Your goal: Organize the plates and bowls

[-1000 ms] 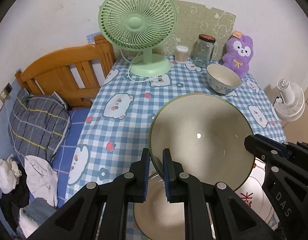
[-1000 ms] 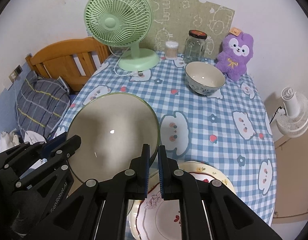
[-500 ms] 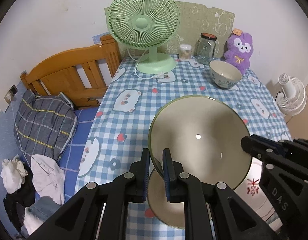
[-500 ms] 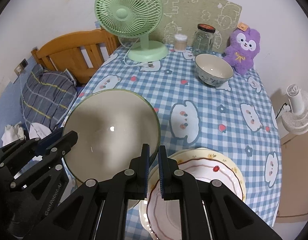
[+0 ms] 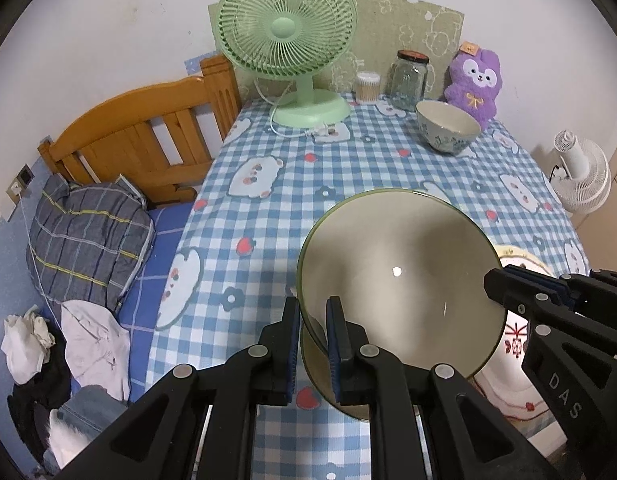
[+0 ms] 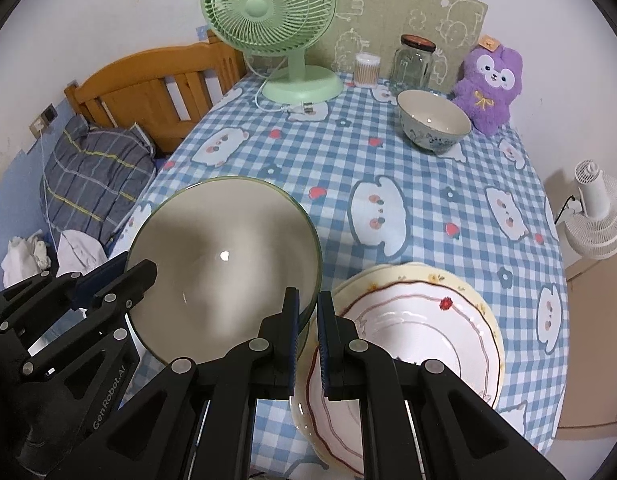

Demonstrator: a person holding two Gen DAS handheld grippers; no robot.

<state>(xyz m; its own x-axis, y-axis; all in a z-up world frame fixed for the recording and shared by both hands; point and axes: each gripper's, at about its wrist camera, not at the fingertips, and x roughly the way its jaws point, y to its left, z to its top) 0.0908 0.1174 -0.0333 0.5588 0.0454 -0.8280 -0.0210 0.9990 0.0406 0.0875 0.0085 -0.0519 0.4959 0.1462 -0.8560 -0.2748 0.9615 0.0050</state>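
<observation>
The left gripper (image 5: 312, 312) clamps the left rim of the green-edged bowl (image 5: 400, 280), the right gripper (image 6: 307, 312) its right rim, above the near tablecloth (image 6: 388, 152). Only the right view shows the stacked plates (image 6: 424, 320) fully.

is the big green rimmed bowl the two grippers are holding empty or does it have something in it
Empty. In both wrist views the big green-rimmed bowl shows only a bare, glossy beige inside with a light reflection and shadow, no food or liquid.

White wall (image 5: 108, 20), wooden bed frame (image 5: 140, 136) beside a checked-cloth table (image 5: 308, 184).
</observation>
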